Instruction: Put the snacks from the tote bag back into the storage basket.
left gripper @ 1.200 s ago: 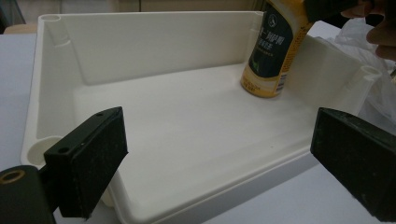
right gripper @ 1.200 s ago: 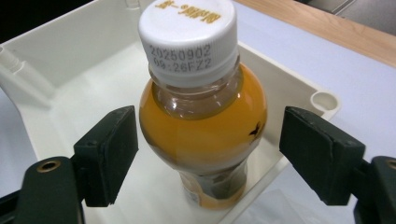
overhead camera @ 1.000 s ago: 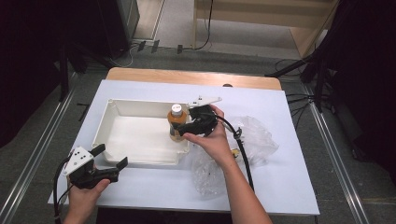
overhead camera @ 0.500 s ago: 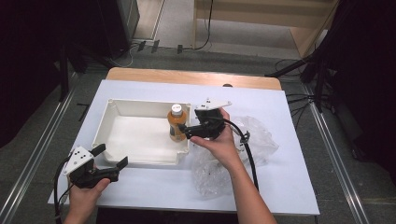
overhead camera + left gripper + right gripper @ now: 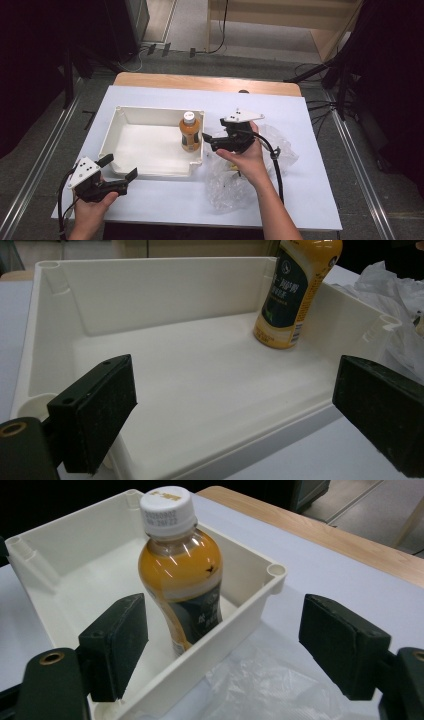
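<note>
Backing away from the bottle (image 5: 190, 132) in the tray (image 5: 130, 115), the right gripper (image 5: 220, 143) is open; left gripper (image 5: 117, 175) open too.

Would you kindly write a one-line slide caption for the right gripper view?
Open right gripper facing an upright orange drink bottle inside a white tray.

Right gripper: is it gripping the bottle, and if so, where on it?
No. The right gripper is open, its jaws apart beside the tray. The bottle stands upright inside the tray, free. The left gripper is open too, holding nothing.
</note>
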The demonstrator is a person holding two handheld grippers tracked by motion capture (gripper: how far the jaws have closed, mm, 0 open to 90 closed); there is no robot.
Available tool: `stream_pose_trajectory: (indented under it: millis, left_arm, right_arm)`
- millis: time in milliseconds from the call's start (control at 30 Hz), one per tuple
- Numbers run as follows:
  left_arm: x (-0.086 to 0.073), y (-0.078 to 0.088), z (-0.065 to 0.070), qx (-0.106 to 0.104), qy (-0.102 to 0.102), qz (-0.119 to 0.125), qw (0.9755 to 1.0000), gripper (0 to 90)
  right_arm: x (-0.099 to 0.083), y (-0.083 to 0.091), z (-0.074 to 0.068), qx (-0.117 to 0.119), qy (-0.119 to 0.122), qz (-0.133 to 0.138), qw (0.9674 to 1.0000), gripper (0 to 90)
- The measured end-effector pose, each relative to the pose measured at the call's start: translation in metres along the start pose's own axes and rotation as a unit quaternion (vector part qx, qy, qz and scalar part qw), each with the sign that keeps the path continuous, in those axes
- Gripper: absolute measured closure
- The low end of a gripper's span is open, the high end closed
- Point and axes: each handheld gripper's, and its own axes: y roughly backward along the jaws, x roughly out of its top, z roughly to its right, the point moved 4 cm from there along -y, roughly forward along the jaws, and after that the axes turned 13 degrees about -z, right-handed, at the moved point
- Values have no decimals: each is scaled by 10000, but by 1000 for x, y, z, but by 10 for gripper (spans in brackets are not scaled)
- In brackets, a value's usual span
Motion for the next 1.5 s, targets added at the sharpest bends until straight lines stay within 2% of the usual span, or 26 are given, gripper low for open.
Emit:
stream_pose_trajectory:
  millis: [233, 500, 1500]
  left_arm:
    - [0, 0, 0, 20, -4, -13, 10000, 41]
    - [1, 2, 2, 20, -45, 92, 9999, 41]
    - [1, 6, 4, 84, -134, 277, 9995, 41]
  right_arm:
    - [-14, 11, 11, -75, -132, 30, 9999, 206]
    - [-29, 22, 23, -157, -280, 94, 9994, 209]
    - [-72, 46, 47, -409, -570, 130, 9975, 210]
